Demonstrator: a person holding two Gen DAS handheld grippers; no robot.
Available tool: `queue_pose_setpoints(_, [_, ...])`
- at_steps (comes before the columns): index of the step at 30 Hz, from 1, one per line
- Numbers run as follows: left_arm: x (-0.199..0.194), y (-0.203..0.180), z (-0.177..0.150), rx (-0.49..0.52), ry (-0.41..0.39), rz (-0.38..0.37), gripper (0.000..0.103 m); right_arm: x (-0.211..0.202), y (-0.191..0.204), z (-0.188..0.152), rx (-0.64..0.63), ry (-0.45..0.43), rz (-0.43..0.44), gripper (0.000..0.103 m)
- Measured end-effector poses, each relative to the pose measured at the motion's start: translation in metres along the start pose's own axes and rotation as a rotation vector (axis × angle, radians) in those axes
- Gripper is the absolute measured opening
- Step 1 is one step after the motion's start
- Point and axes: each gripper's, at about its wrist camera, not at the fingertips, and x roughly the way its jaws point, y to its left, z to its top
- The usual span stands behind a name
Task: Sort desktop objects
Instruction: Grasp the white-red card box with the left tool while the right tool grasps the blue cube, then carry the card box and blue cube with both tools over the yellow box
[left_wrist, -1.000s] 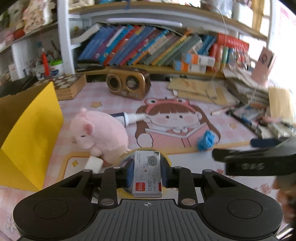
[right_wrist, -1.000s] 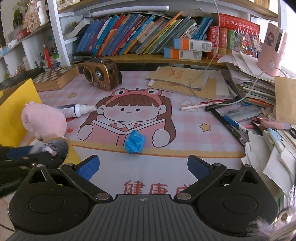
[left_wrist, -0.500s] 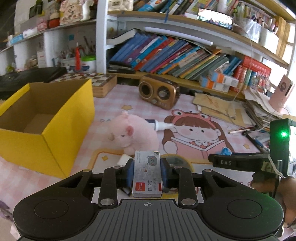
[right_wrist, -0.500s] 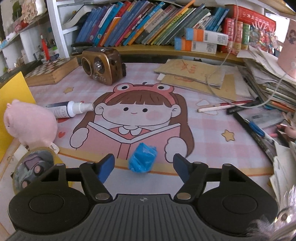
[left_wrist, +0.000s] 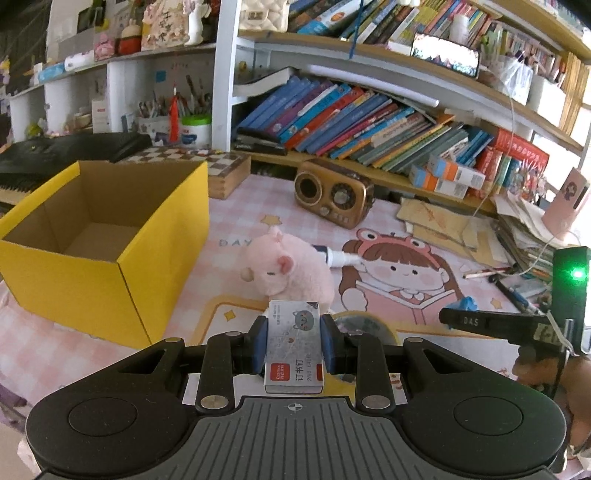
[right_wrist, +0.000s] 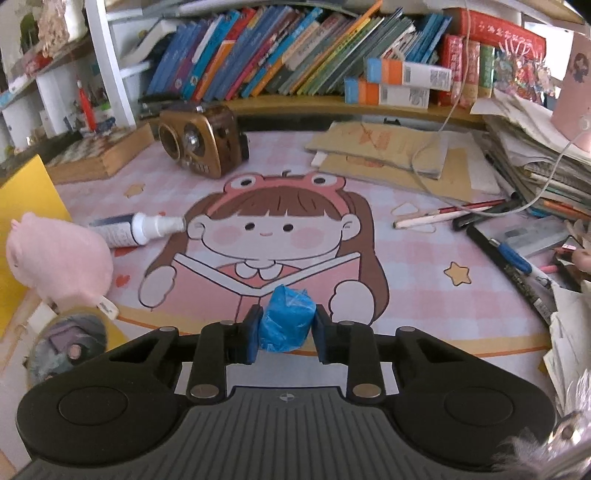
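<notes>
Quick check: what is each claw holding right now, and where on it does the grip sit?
Left claw: a small box of staples, pinched across its two long sides. Right claw: a crumpled blue wad, squeezed on its left and right sides.

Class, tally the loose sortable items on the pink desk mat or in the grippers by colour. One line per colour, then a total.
Pink: 1, the plush pig
Blue: 1, the blue wrapped lump, in the right gripper
White: 2, the staple box in the left gripper, and the spray bottle
Total: 4
</notes>
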Motion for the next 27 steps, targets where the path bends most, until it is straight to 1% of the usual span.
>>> queue_pose_setpoints(7, [-0.011,0.009,0.004,0.001,-0.041,-0.035,0.028,-0.042,0.010,0.003,0.031,-0.031,0.043,0.026])
queue_pose_setpoints(12, [-0.022,0.019,0.006,0.003,-0.066,-0.092,0.028,-0.078,0.022,0.002,0.032,-0.056,0.071,0.026])
queue_pose_setpoints(17, [-0.025,0.024,0.002,0.030,-0.061,-0.155,0.028,-0.111,0.046,-0.006,0.010,-0.104,0.110,0.026])
queue_pose_setpoints(21, [-0.026,0.028,-0.003,0.059,-0.048,-0.197,0.028,-0.127,0.068,-0.022,-0.044,-0.120,0.102,0.026])
queue_pose_setpoints(27, [-0.036,0.044,-0.011,0.091,-0.037,-0.247,0.028,-0.139,0.088,-0.037,-0.019,-0.112,0.080,0.026])
